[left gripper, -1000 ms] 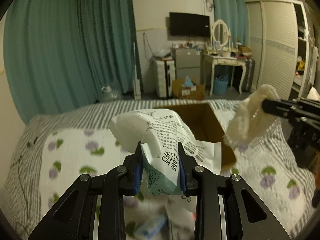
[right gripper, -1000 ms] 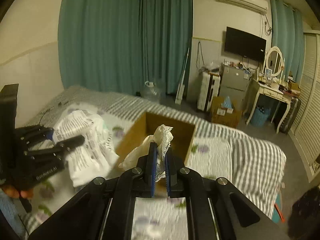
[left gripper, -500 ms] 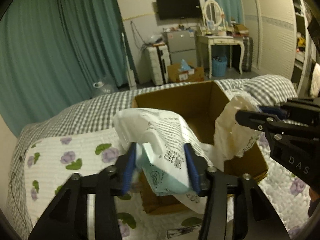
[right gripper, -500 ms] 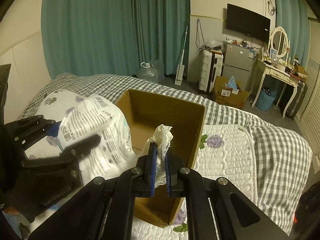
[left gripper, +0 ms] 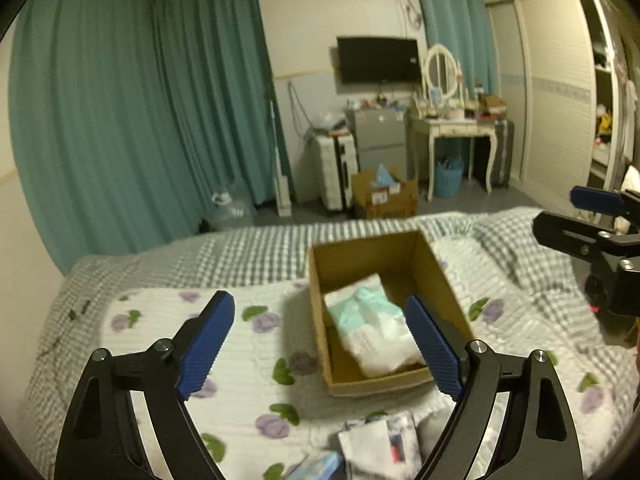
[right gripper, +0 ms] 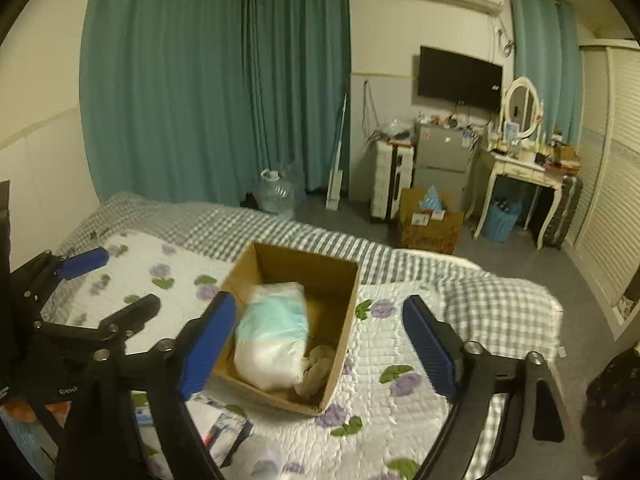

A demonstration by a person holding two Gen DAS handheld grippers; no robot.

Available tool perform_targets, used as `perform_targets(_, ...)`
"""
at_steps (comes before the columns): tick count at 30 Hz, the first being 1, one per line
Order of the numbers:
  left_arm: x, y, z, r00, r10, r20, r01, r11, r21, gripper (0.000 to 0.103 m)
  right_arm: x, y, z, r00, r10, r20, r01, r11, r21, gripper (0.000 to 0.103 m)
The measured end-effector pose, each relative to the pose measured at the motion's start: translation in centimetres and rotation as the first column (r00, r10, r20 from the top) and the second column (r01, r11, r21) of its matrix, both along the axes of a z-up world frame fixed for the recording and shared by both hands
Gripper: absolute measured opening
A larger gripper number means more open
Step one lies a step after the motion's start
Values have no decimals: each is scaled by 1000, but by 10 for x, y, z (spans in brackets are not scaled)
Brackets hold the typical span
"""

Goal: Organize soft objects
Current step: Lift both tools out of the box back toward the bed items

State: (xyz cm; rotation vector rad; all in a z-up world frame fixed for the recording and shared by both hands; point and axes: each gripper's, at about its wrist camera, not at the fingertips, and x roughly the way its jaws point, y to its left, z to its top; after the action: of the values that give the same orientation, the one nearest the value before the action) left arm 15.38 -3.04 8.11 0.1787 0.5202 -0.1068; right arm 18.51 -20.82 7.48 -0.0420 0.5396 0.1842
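Observation:
An open cardboard box (left gripper: 436, 280) (right gripper: 344, 320) stands on the quilted bed. A white and teal plastic pack (left gripper: 372, 328) (right gripper: 276, 332) lies inside it. A cream lace cloth (right gripper: 318, 368) lies crumpled in the box's near right corner. My left gripper (left gripper: 326, 344) is open and empty, above and in front of the box; it also shows at the left of the right wrist view (right gripper: 106, 280). My right gripper (right gripper: 316, 348) is open and empty above the box; it shows at the right edge of the left wrist view (left gripper: 576, 216).
More soft packs lie on the quilt near me (left gripper: 380, 444) (right gripper: 228, 432). The bed's far edge faces teal curtains (left gripper: 120, 120), a water jug (right gripper: 276, 192), a floor box (right gripper: 430, 228), a small fridge and a white dressing table (right gripper: 520, 172).
Both grippers opened and let go: the plastic pack and the lace cloth dropped into the box. Both grippers pulled back and up from the box.

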Motion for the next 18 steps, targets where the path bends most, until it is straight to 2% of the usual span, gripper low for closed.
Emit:
perform_targets(1,-10,2,9,1000,2,16,-2,1000,-4,91,-14,0,13,1000,-7,10,7,1000,4,96)
perform_targets(3,-28,8,22,999,-2,41,2,1000,-11,103,-37,3,32,1000,-4,18,4,1000,3,100)
perform_targets(6,-62,15,41,996,-13,87,15,1000,-25,103,-69,10,56,999,-3,52,4,1000,-20,103)
perform_targets(10,-90,23,42,996,-27,81,30,999,-41,103,-110,22,73,997,7,82,-1,997,-77,103)
perform_targets(15,-110,29,11,1000,-7,28,9,998,-66,103,-139,31,51,999,17,31,-14,995,-102,103)
perform_targets(18,-111,31,-25,999,15,-33,-18,997,-77,103,-145,35,15,999,26,-27,-29,994,-110,103)
